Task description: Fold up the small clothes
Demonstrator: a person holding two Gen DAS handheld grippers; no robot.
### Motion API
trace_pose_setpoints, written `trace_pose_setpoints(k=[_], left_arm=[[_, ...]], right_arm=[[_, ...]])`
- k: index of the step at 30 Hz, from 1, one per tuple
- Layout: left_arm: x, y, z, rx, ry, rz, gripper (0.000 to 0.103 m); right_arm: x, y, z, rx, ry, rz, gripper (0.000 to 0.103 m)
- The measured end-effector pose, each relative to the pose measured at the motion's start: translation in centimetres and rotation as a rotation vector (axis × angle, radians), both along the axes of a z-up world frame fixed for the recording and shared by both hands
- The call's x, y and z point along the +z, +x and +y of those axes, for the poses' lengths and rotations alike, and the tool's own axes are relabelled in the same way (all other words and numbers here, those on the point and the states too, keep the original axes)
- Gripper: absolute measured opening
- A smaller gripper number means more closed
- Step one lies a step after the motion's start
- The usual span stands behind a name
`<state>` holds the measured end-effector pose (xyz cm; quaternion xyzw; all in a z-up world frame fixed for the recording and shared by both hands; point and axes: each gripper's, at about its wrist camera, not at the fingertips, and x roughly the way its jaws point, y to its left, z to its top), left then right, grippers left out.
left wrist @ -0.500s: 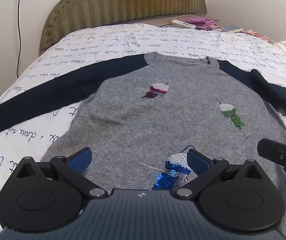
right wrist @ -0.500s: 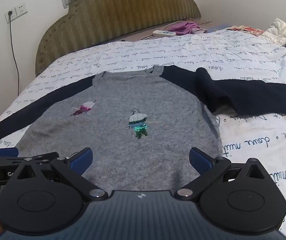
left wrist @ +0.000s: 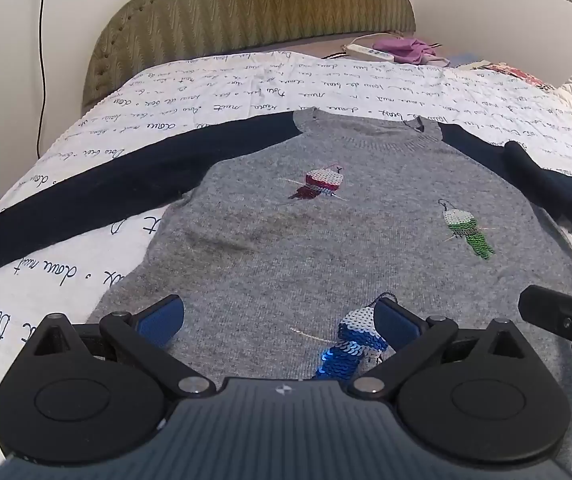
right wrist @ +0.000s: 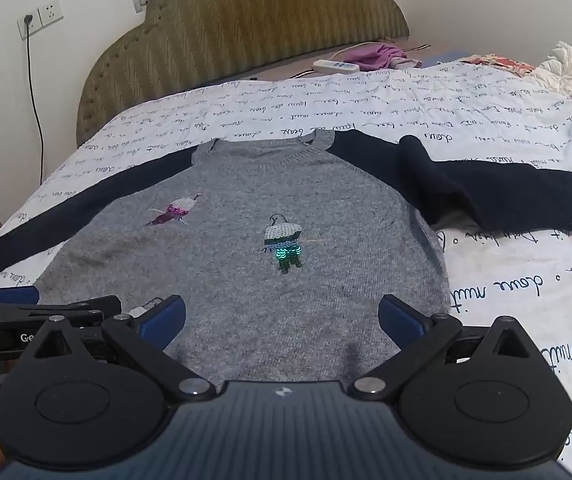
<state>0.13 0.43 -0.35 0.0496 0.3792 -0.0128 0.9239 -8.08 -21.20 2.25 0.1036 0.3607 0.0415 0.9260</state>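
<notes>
A small grey sweater (left wrist: pixel 325 240) with navy sleeves and three sequin birds lies flat, front up, on the bed; it also shows in the right wrist view (right wrist: pixel 246 248). Its left sleeve (left wrist: pixel 86 196) stretches out straight. Its right sleeve (right wrist: pixel 485 196) is bent with a raised fold near the shoulder. My left gripper (left wrist: pixel 280 320) is open and empty above the sweater's lower hem by the blue bird (left wrist: pixel 349 344). My right gripper (right wrist: pixel 282 318) is open and empty above the hem's right part. Each gripper shows at the edge of the other's view.
The bed has a white cover with script print (left wrist: pixel 246 92) and an olive padded headboard (left wrist: pixel 254 12). A power strip (right wrist: pixel 335 66) and purple cloth (right wrist: pixel 373 56) lie by the headboard. A heap of clothes (right wrist: pixel 565 68) lies at the far right.
Both views have shifted very slightly; the sweater and both open grippers stay about where they were.
</notes>
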Motion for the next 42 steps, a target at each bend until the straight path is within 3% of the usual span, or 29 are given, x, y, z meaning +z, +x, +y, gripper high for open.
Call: trace_pose_setpoints(k=[7, 13, 21, 42], left_arm=[[-0.02, -0.02, 0.25, 0.011, -0.011, -0.018, 0.101], [0.02, -0.36, -0.10, 0.018, 0.029, -0.059, 0.102], [-0.51, 0.01, 0.19, 0.022, -0.001, -0.012, 0.102], [-0.64, -0.19, -0.32, -0.005, 0.010, -0.017, 0.102]], right_arm=[[0.41, -0.16, 0.46, 0.010, -0.023, -0.016, 0.103], [0.31, -0.07, 0.56, 0.013, -0.029, -0.013, 0.103], [0.01, 0.00, 0.60, 0.008, -0.032, -0.005, 0.103], [-0.33, 0.01, 0.72, 0.015, -0.032, 0.001, 0.103]])
